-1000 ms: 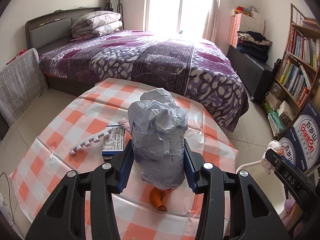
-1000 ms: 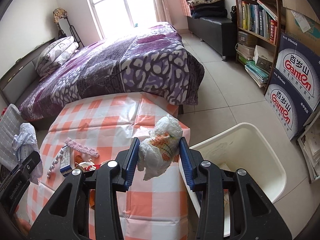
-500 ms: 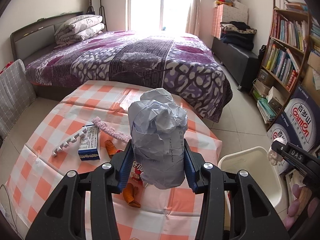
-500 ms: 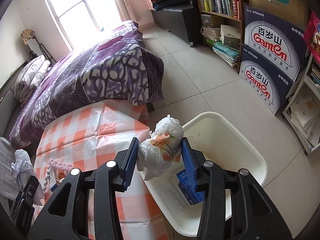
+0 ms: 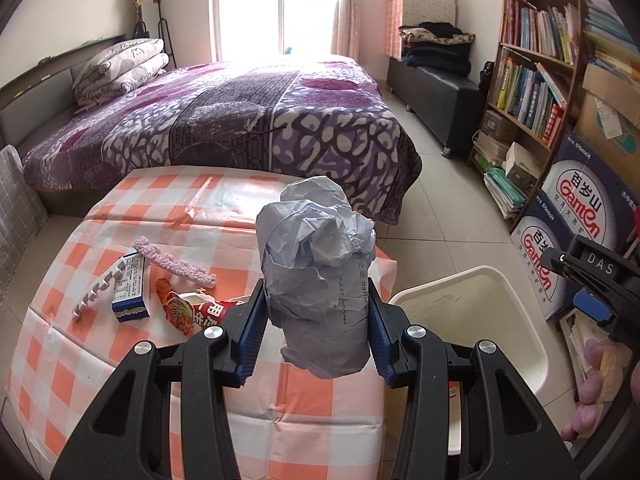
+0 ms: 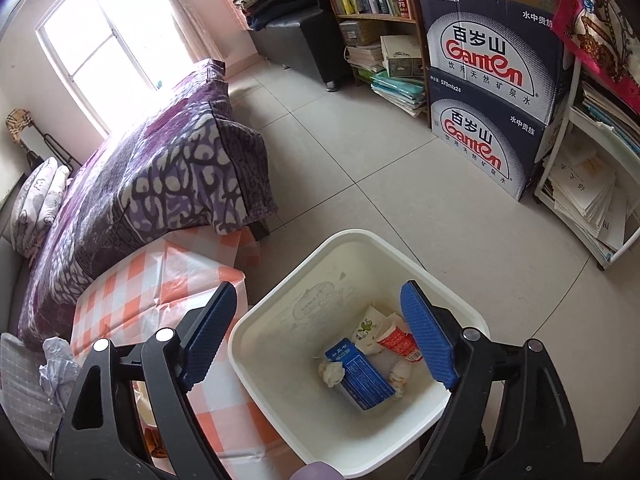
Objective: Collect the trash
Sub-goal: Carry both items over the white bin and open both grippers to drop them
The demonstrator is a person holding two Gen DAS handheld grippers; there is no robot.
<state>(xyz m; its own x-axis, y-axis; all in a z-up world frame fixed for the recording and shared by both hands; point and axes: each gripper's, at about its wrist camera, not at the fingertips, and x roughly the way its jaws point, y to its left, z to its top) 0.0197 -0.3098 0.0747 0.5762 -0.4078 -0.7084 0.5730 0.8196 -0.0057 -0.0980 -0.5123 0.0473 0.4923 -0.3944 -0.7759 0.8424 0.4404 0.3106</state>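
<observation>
My left gripper [image 5: 316,320] is shut on a big wad of crumpled white paper [image 5: 318,272], held above the right side of the orange-checked table [image 5: 100,360]. My right gripper [image 6: 320,328] is open and empty above the white trash bin [image 6: 280,308]; it also shows at the right of the left wrist view [image 5: 592,280]. In the bin lie a blue carton [image 6: 362,376], a red-and-white wrapper [image 6: 400,340] and small white wads [image 6: 332,372]. On the table lie a red snack wrapper [image 5: 188,310], a blue-and-white box [image 5: 128,286], a white comb-like clip [image 5: 96,290] and a pink knitted strip [image 5: 172,262].
The bin stands on the tiled floor against the table's right side [image 5: 480,292]. A bed with a purple cover [image 5: 240,120] is behind the table. Stacked Ganten water boxes [image 6: 488,92] and bookshelves [image 5: 536,68] are to the right.
My right gripper moved over the bin, opened and dropped the crumpled plastic bag. My left gripper moved right toward the bin with the paper wad.
</observation>
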